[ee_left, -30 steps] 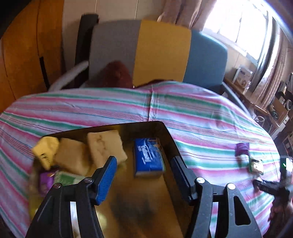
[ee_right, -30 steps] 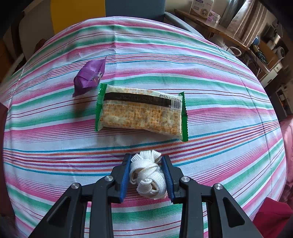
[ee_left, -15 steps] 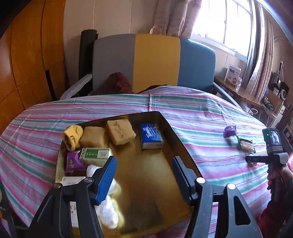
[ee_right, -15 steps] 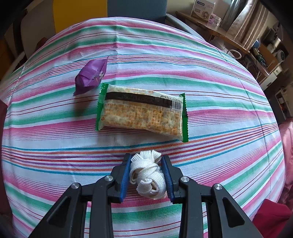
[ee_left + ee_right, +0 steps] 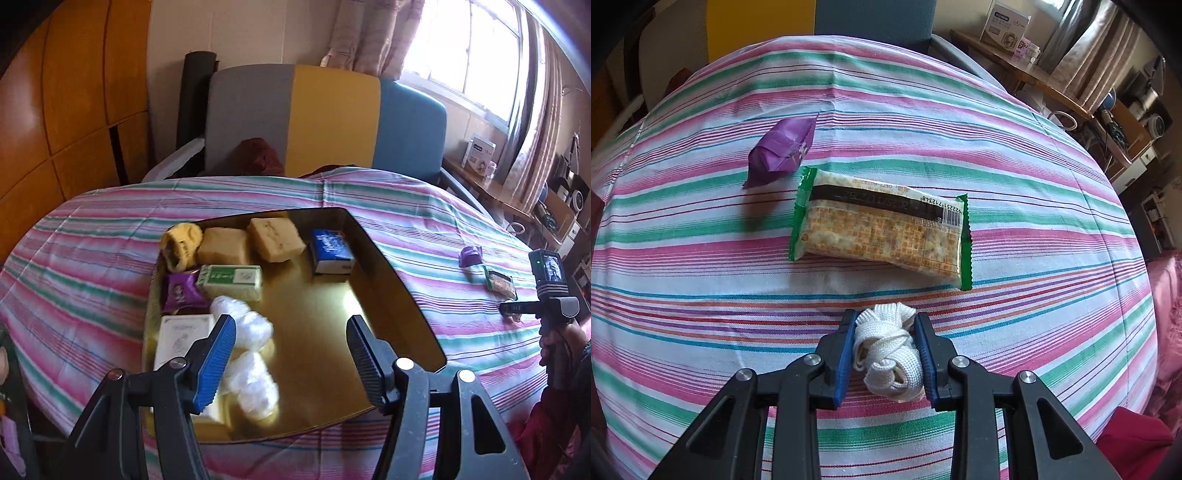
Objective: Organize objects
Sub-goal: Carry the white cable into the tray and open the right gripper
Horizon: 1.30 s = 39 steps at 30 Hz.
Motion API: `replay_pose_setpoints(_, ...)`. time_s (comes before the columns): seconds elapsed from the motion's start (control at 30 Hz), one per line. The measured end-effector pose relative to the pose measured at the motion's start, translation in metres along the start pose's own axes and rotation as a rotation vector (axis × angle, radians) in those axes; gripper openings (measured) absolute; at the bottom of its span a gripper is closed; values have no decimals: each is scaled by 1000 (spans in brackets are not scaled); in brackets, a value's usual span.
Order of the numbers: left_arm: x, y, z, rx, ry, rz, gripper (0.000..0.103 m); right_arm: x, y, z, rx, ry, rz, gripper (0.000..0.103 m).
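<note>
Striped cloth in pink, green and white covers the table point(image 5: 110, 236), with a grey, yellow and blue chair point(image 5: 325, 118) behind it and a bright window off to the side. From my left wrist view, the gold tray point(image 5: 384, 280) sits on the cloth and already carries a yellow sock point(image 5: 183, 243), two tan blocks point(image 5: 251, 240), a blue packet point(image 5: 330, 251), a green-and-white box point(image 5: 231, 280), a purple wrapper point(image 5: 181, 291), a white box point(image 5: 183, 339) and some clear plastic bags point(image 5: 247, 354). My left gripper point(image 5: 291, 362) has its fingers spread wide and holds nothing; compared with a second ago it has pulled back from the tray, so much more of the tray and table now shows. I read that as its drop-off being done. At the far right edge I see a hand point(image 5: 557, 343) holding the other tool. From my right wrist view, the right gripper point(image 5: 886, 350) points steeply down at the cloth; its fingers have just been closing and now pinch the white knotted strap bundle point(image 5: 886, 354) between the blue pads. Just beyond it lie a green-edged cracker pack point(image 5: 882, 232) and a purple snack packet point(image 5: 783, 151), both untouched and well away from the tray. I judge the bundle is ready to lift and carry over, with those two left to collect.
</note>
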State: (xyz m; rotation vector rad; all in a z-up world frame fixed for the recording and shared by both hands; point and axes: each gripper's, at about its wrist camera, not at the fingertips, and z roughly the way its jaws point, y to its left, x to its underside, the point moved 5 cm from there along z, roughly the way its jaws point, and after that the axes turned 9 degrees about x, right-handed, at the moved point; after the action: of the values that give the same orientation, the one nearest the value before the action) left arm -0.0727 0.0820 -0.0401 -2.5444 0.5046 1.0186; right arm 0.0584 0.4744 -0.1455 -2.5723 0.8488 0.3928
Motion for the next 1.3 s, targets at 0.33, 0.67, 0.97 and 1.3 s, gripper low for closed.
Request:
replay_pose_setpoints(0.33, 14, 35, -17, -38, -2, -53, 63, -1, 1, -1, -25, 4, 10, 31)
replay_pose_setpoints(0.67, 26, 66, -26, -59, 2, -112, 63, 0, 9, -7, -43, 32, -10, 31)
replay_pose_setpoints(0.97, 34, 103, -36, -104, -8, -193, 63, -22, 69, -115, -256, -198, -64, 31)
replay_pose_setpoints(1.3, 41, 108, -32, -83, 9, -212, 63, 14, 258, -221, -541, -306, -324, 31)
